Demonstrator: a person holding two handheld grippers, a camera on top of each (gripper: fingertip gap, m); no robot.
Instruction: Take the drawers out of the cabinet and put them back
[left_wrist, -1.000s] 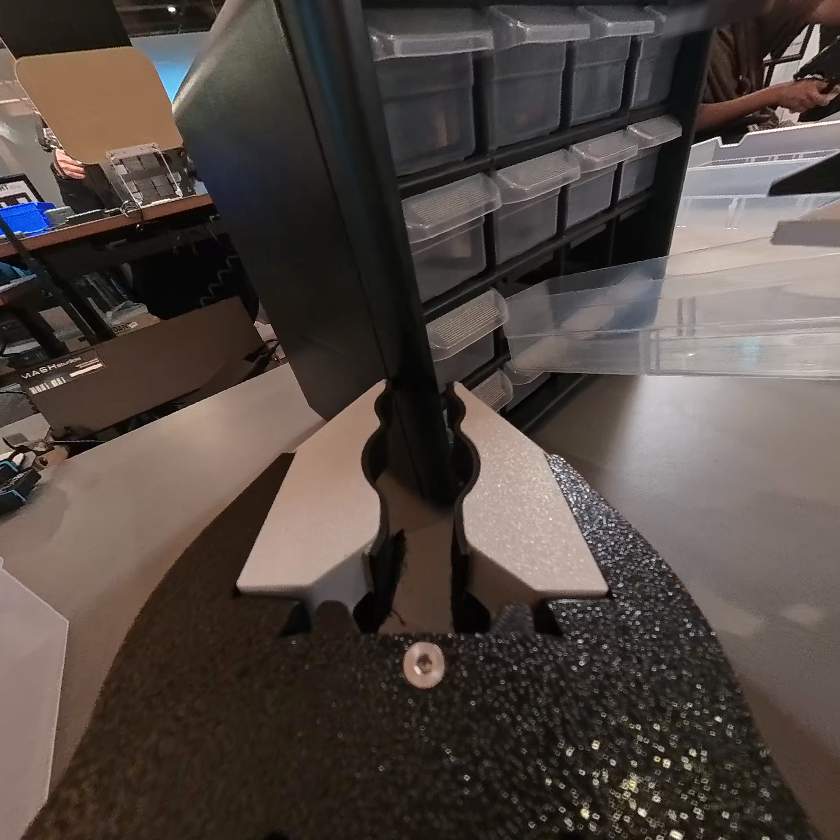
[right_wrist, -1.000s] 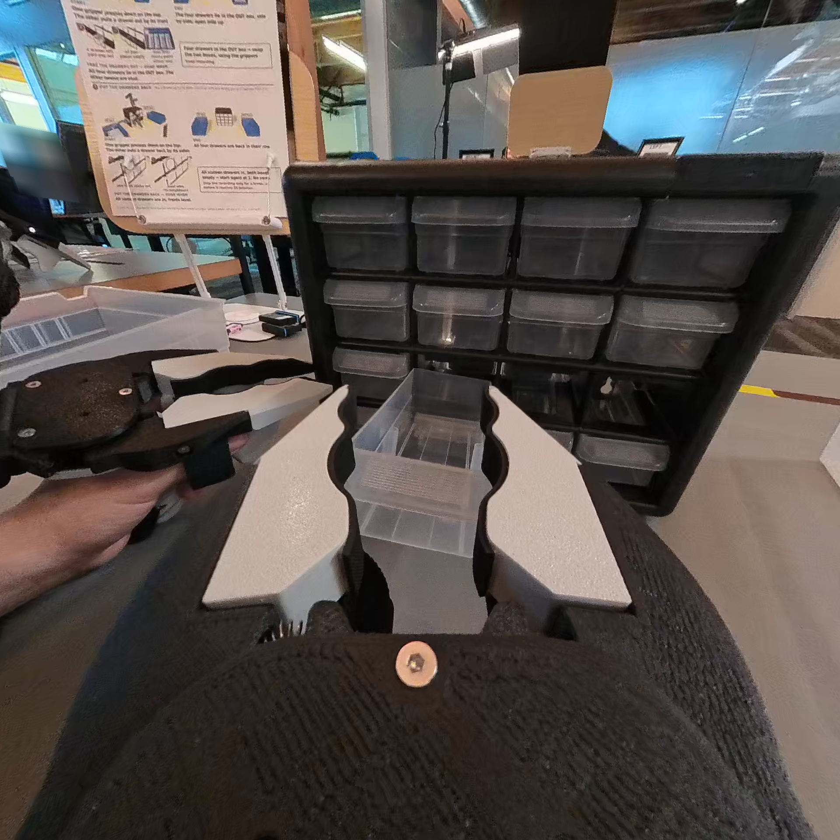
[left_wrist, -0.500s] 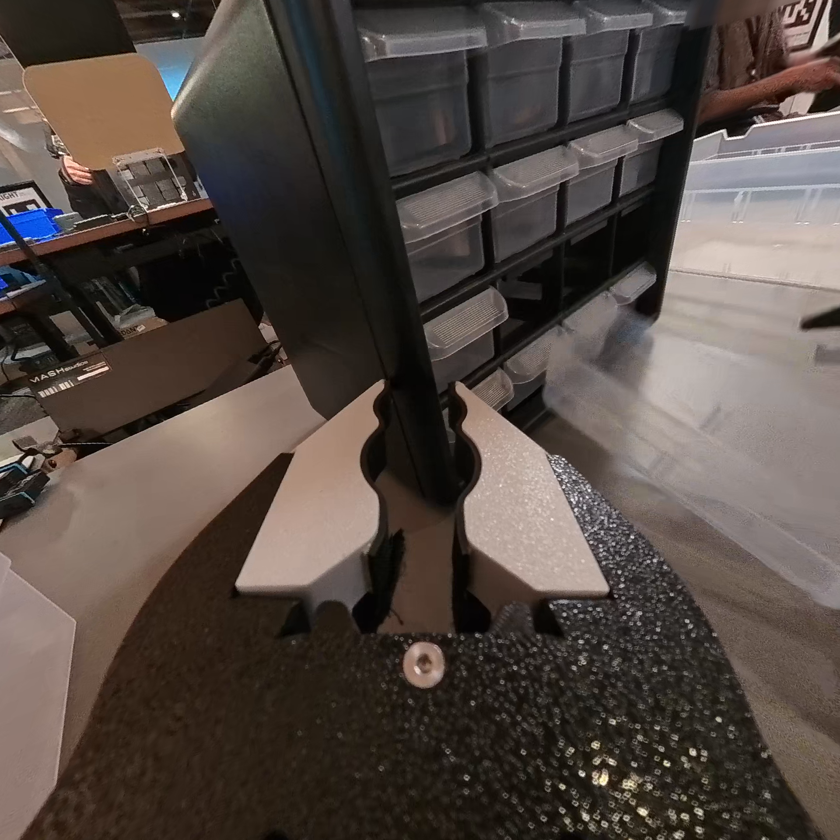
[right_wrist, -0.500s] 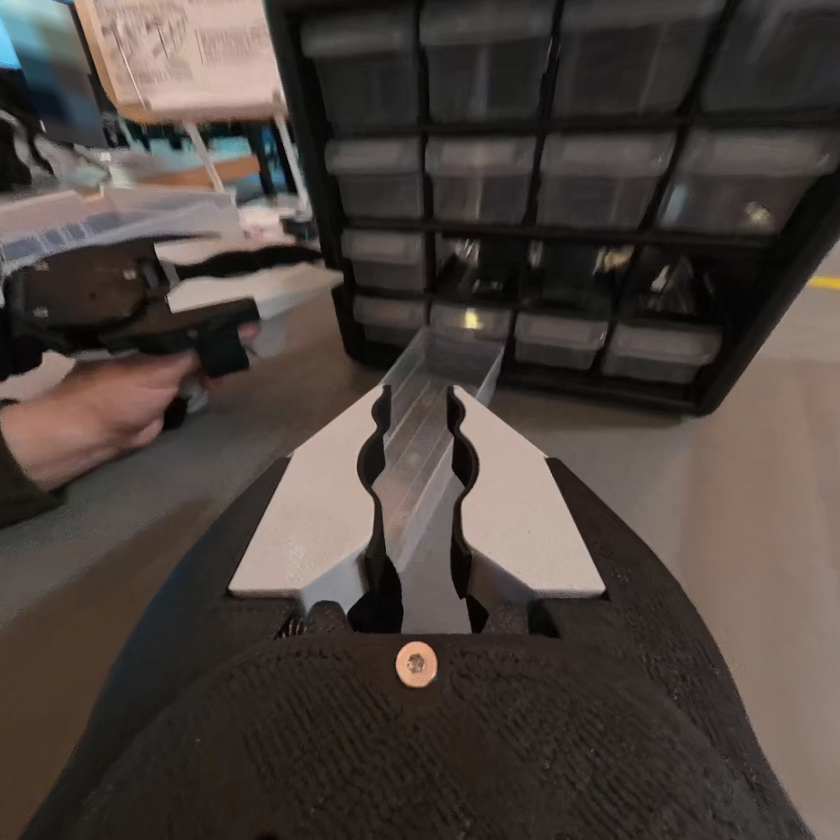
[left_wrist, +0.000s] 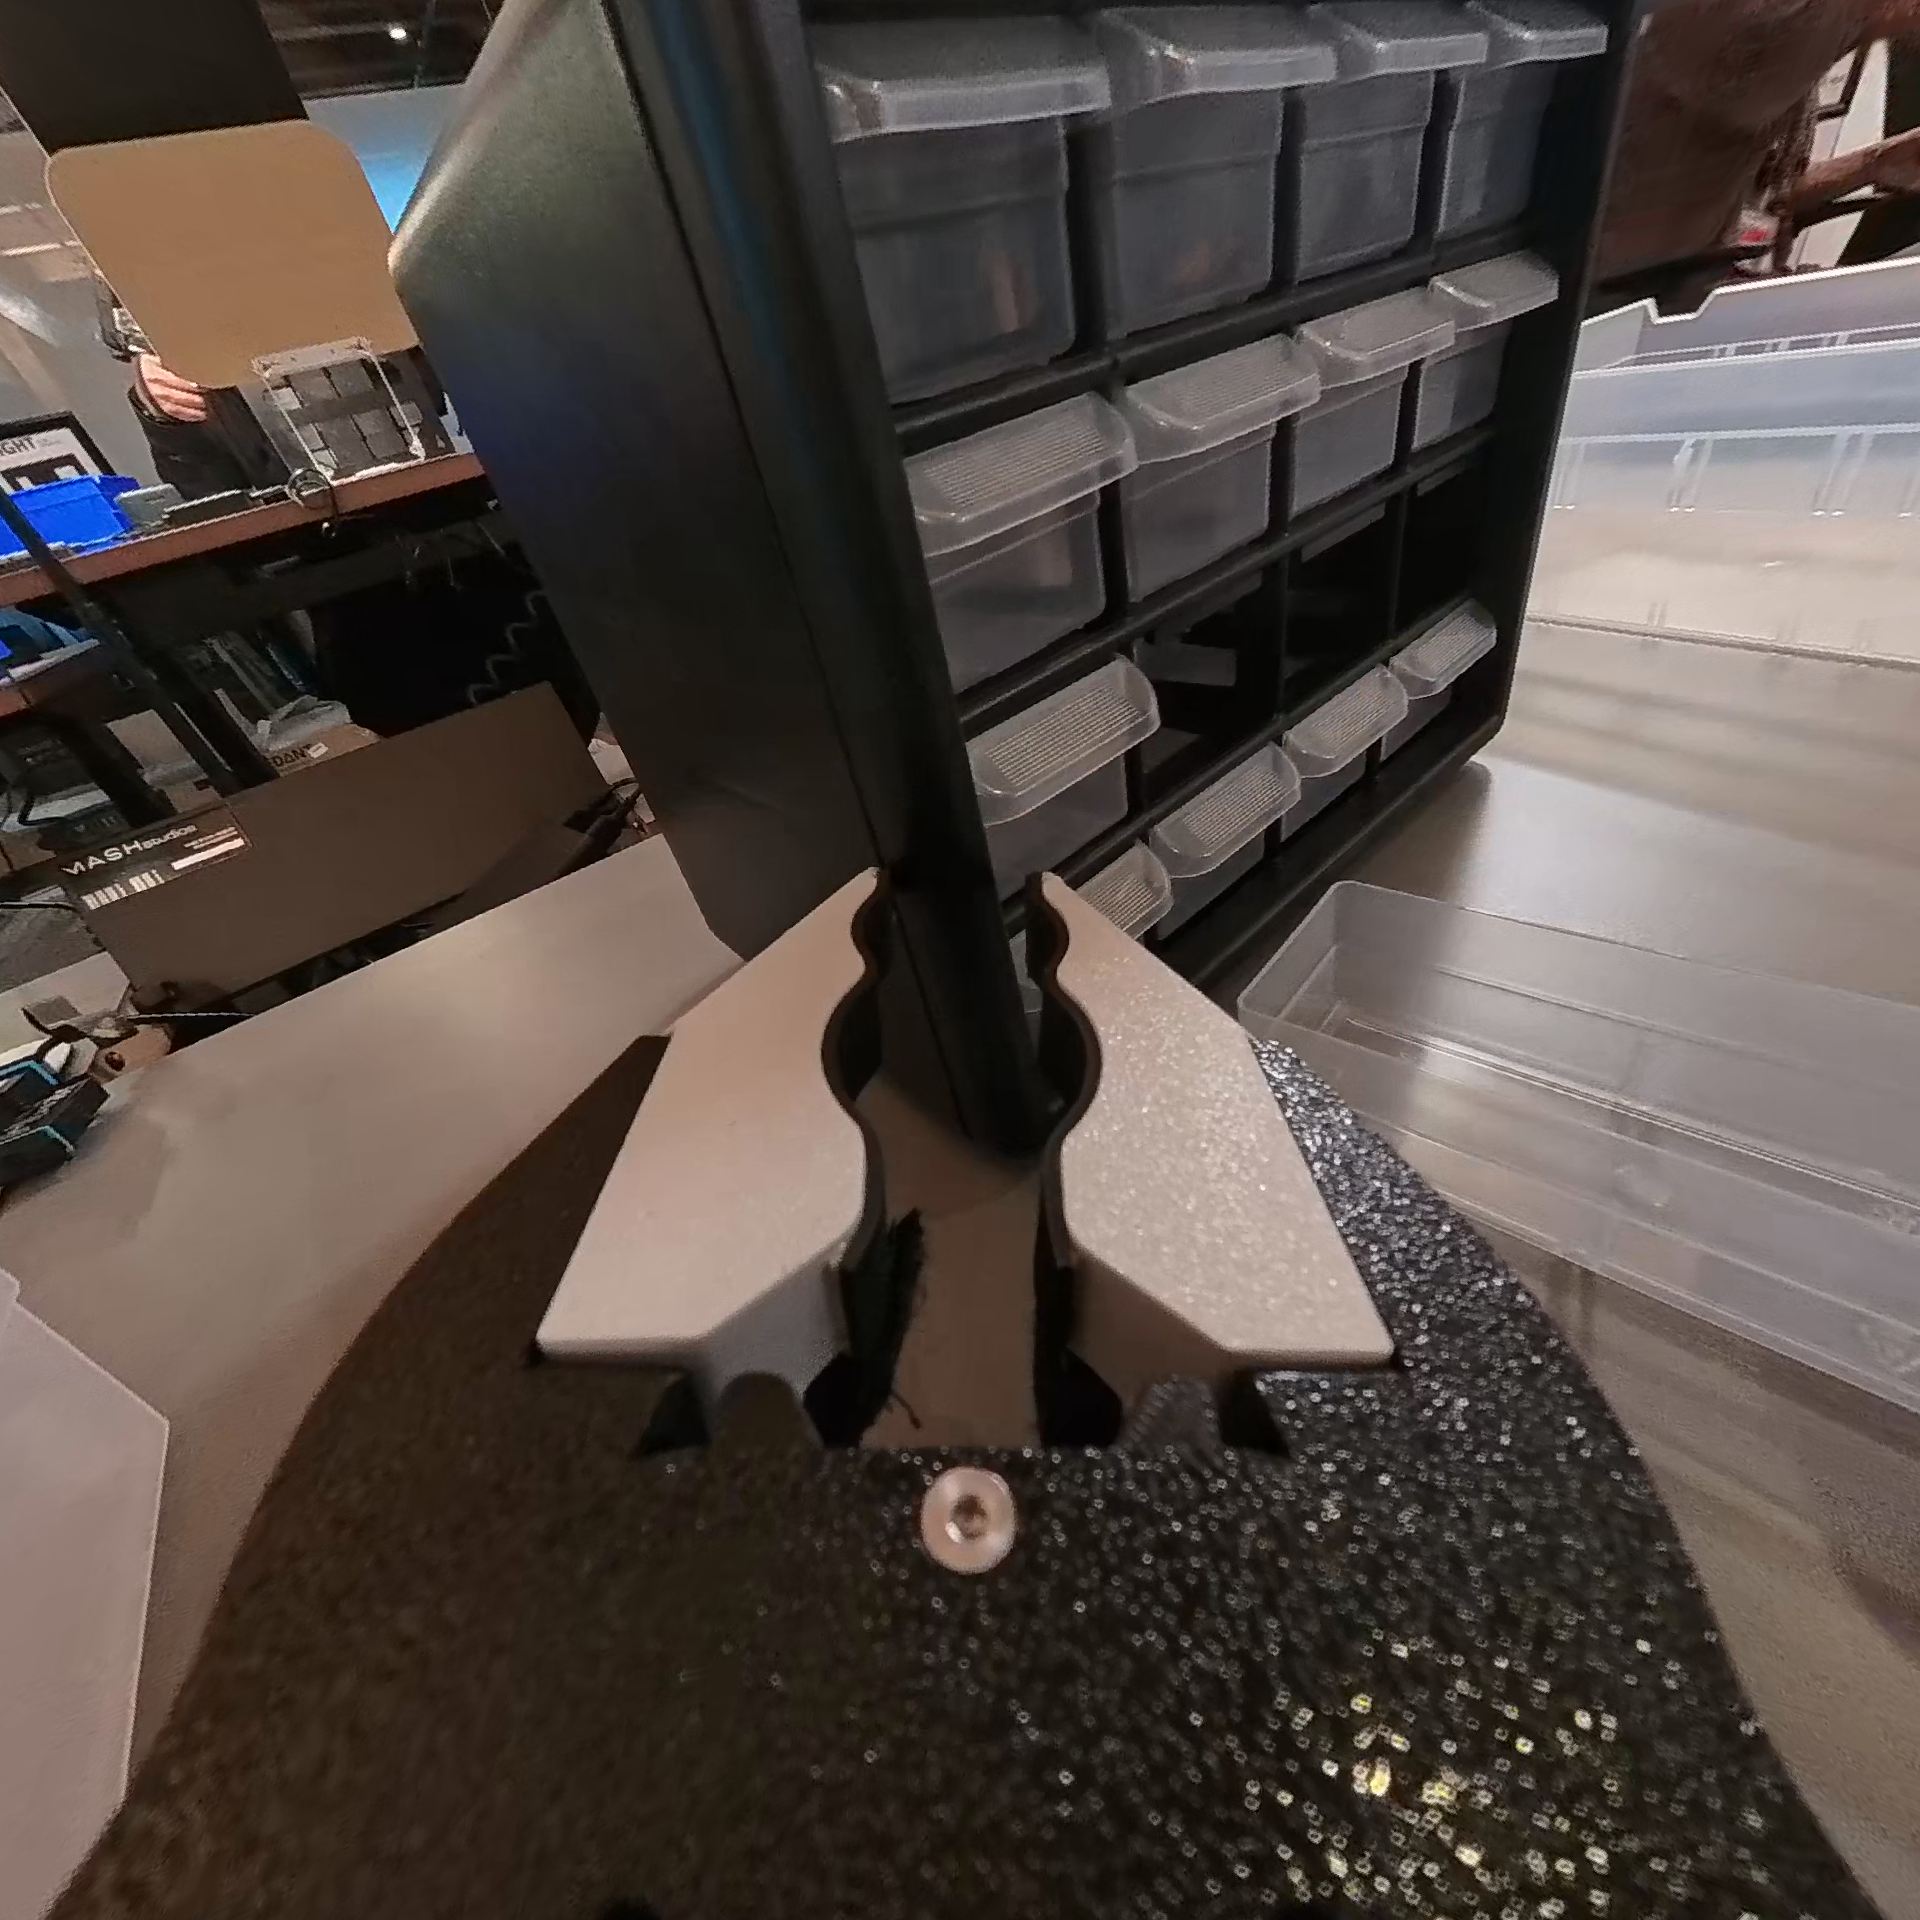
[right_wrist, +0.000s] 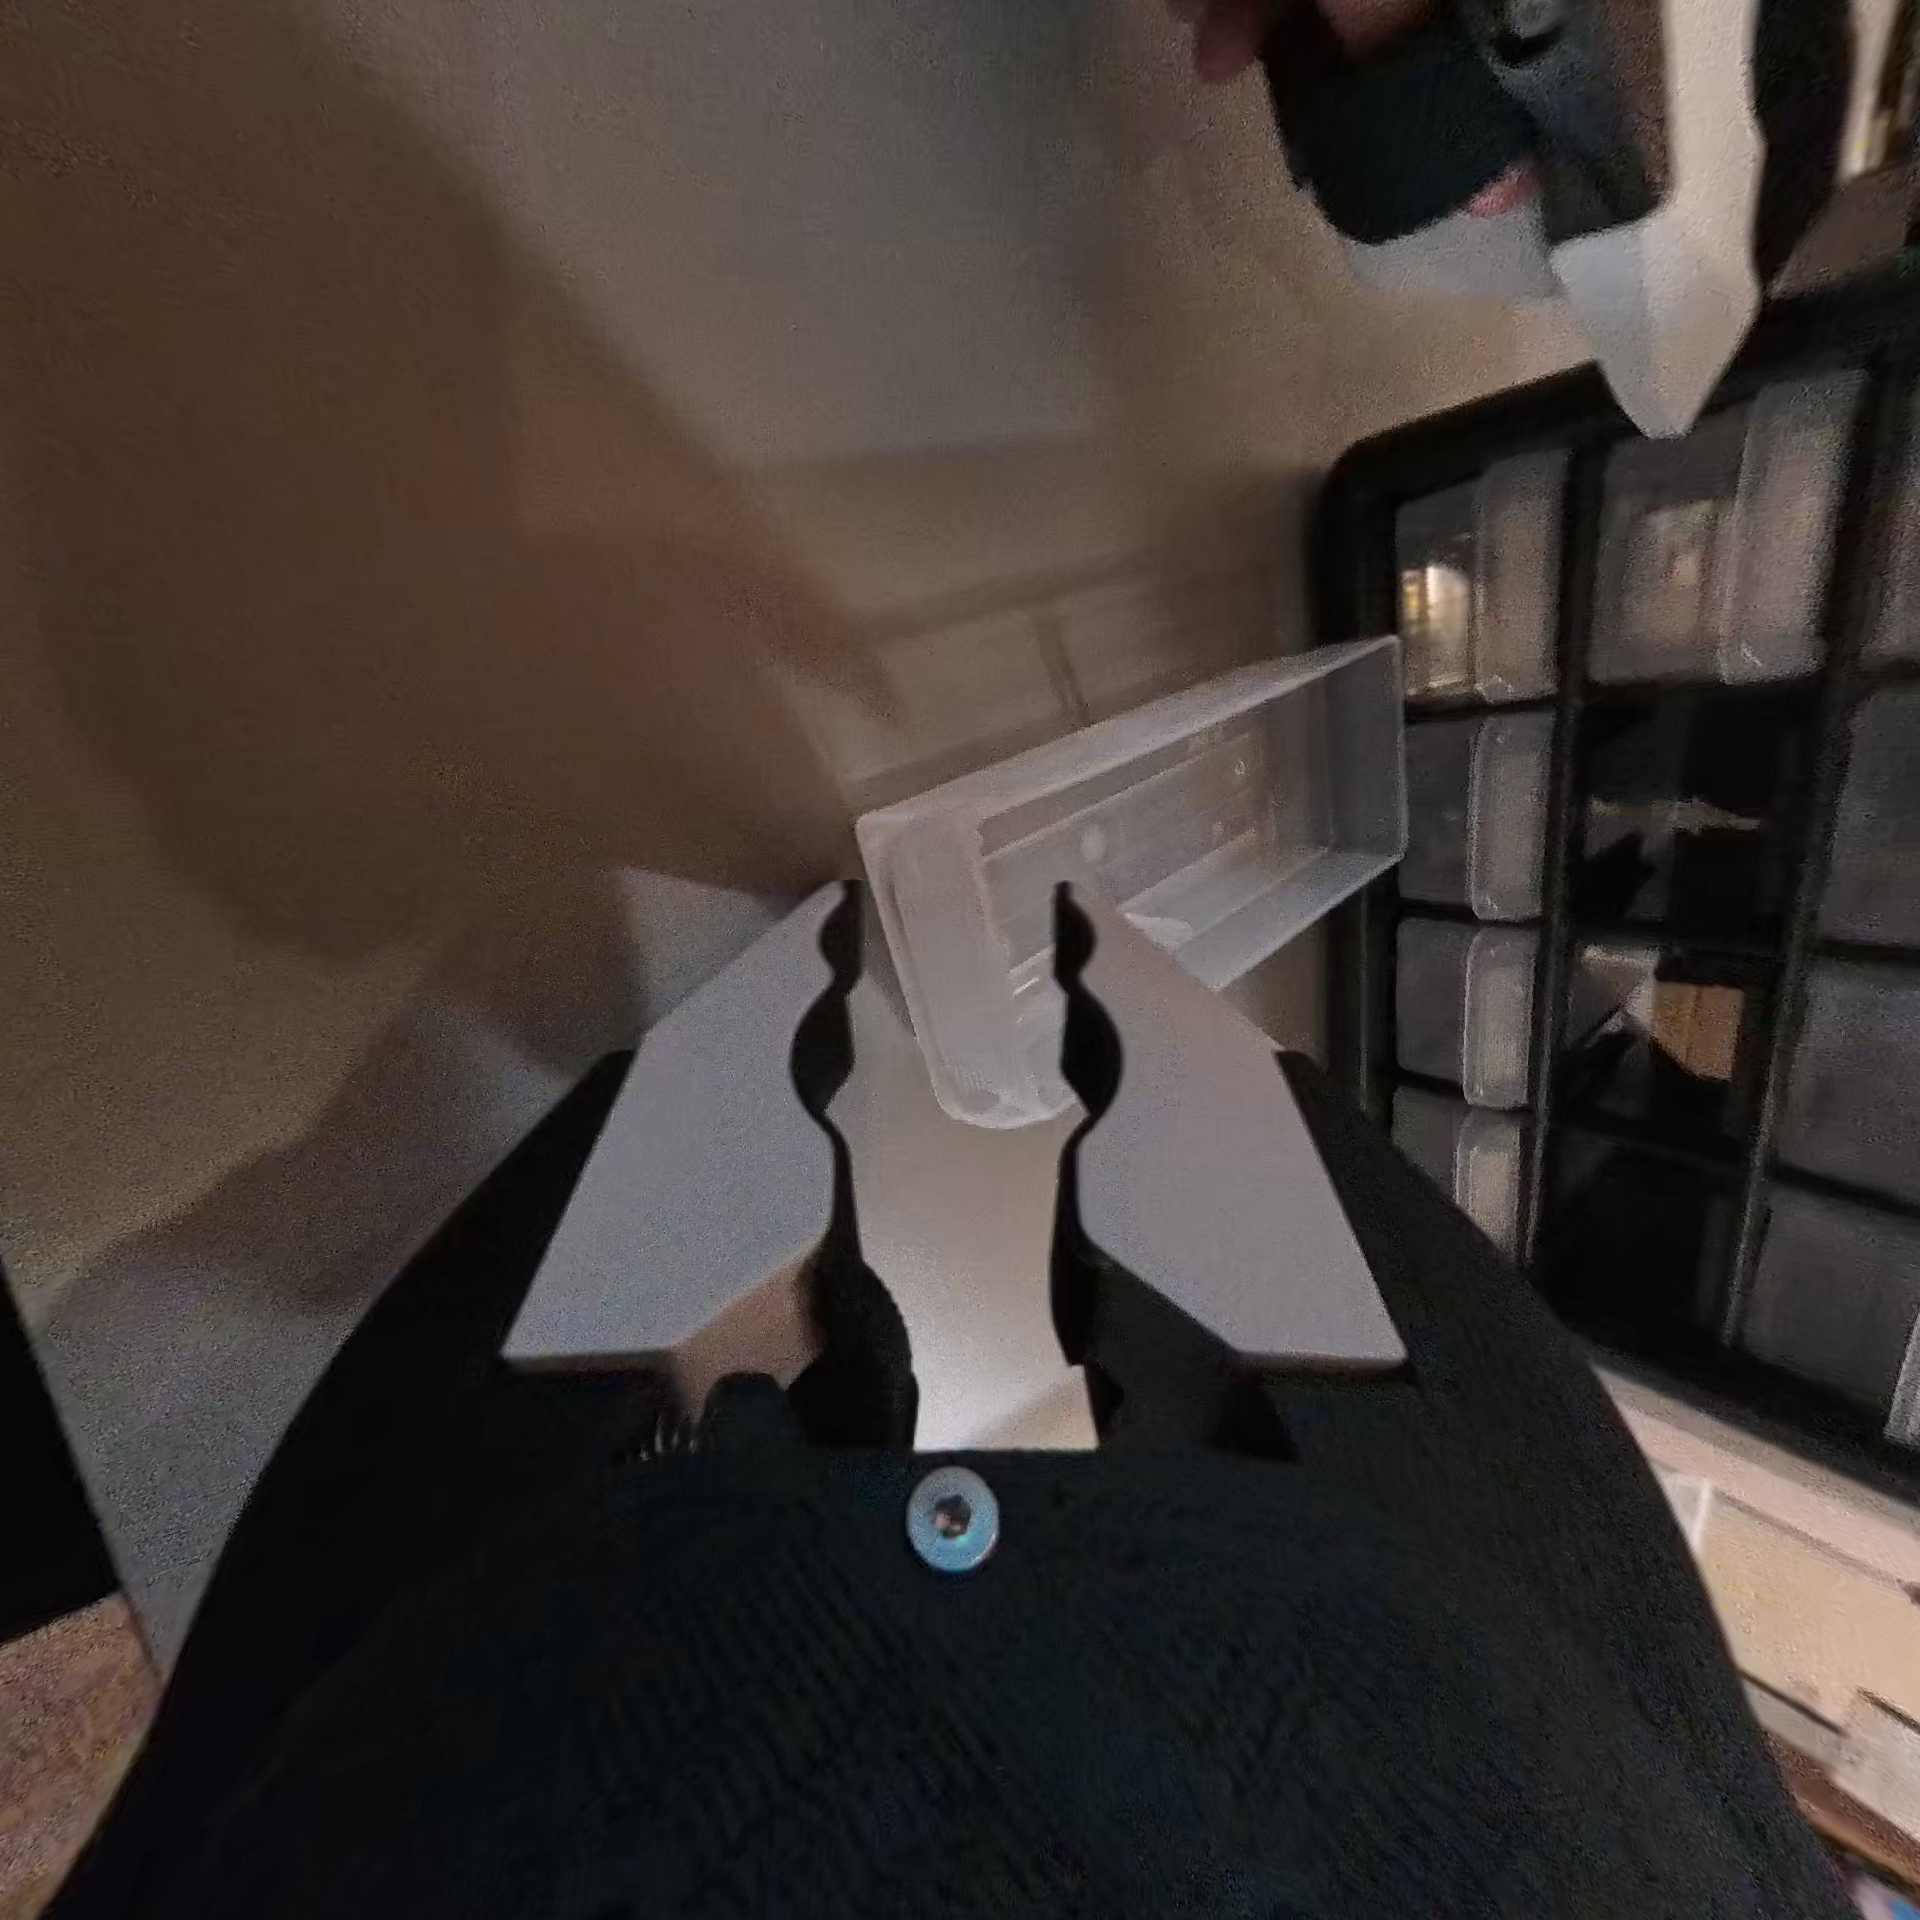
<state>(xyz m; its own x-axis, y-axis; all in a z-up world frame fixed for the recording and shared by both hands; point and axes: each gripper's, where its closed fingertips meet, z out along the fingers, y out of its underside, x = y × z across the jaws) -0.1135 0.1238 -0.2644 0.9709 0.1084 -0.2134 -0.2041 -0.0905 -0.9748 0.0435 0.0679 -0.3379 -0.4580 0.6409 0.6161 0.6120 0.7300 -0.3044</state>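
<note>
The black cabinet (left_wrist: 727, 520) stands on the table with clear drawers in most slots; slots in its third row (left_wrist: 1340, 592) are empty. My left gripper (left_wrist: 961, 894) is shut on the cabinet's front left corner edge. A clear drawer (left_wrist: 1558, 1060) lies open side up on the table in front of the cabinet. In the rolled, blurred right wrist view, the front end of that drawer (right_wrist: 1195, 831) sits between the fingers of my right gripper (right_wrist: 956, 904), whose jaws stand a little apart. The cabinet (right_wrist: 1662, 935) is at the right there.
A large clear bin (left_wrist: 1745, 416) stands right of the cabinet. A frosted plastic container (left_wrist: 62, 1558) is at the near left table edge. The left gripper and the hand holding it (right_wrist: 1455, 135) show at the top right of the right wrist view. A workbench (left_wrist: 208, 540) lies beyond the table.
The right gripper pulled the drawer out of the third row, swung it down and laid it on the table, rolling about a quarter turn. Its jaws have widened. The left gripper stayed clamped on the cabinet.
</note>
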